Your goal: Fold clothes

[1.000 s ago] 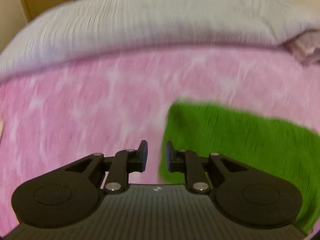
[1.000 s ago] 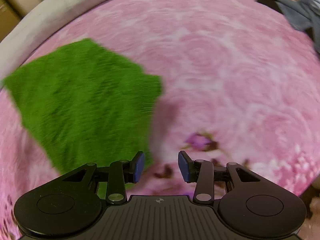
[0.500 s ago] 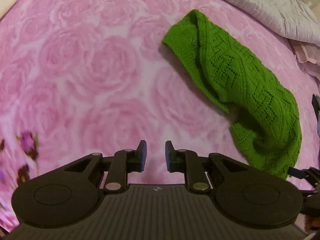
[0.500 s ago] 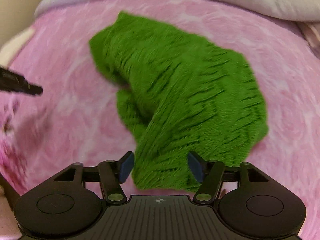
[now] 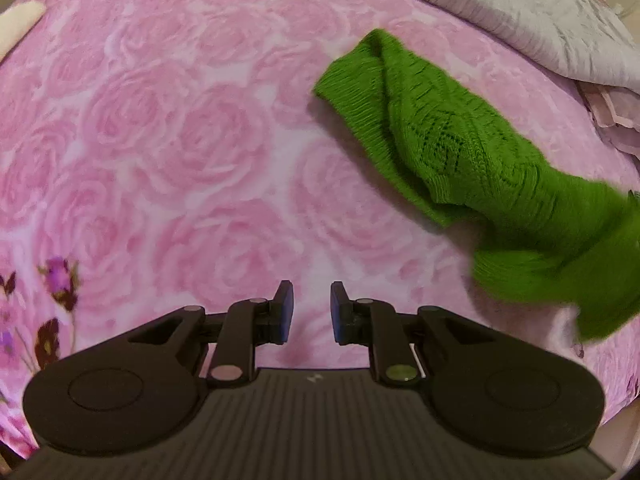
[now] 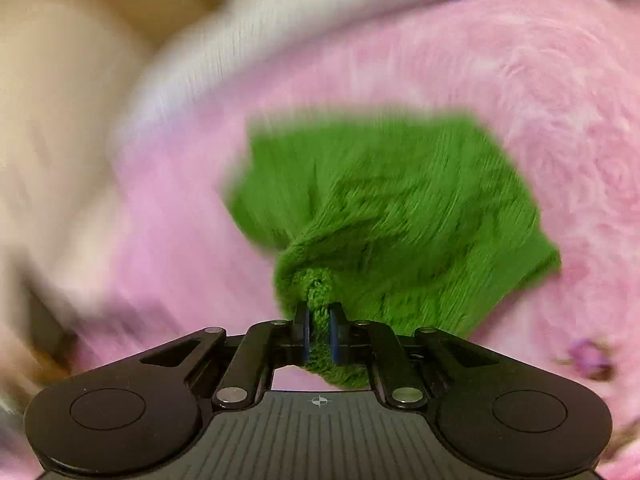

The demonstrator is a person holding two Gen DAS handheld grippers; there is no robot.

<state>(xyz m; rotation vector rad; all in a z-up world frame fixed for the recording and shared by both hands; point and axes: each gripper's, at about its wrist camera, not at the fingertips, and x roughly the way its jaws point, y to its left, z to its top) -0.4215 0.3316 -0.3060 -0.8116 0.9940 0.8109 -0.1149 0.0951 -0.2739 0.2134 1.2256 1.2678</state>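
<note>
Right wrist: right gripper [image 6: 319, 334] closing, pinching green knit [image 6: 392, 208], angled down.

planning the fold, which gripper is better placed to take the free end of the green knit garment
Left. The left gripper has nothing between its jaws and hangs over the pink rose-print bedspread beside the green knit garment. The right gripper is closing its jaws on one bunched end.
</note>
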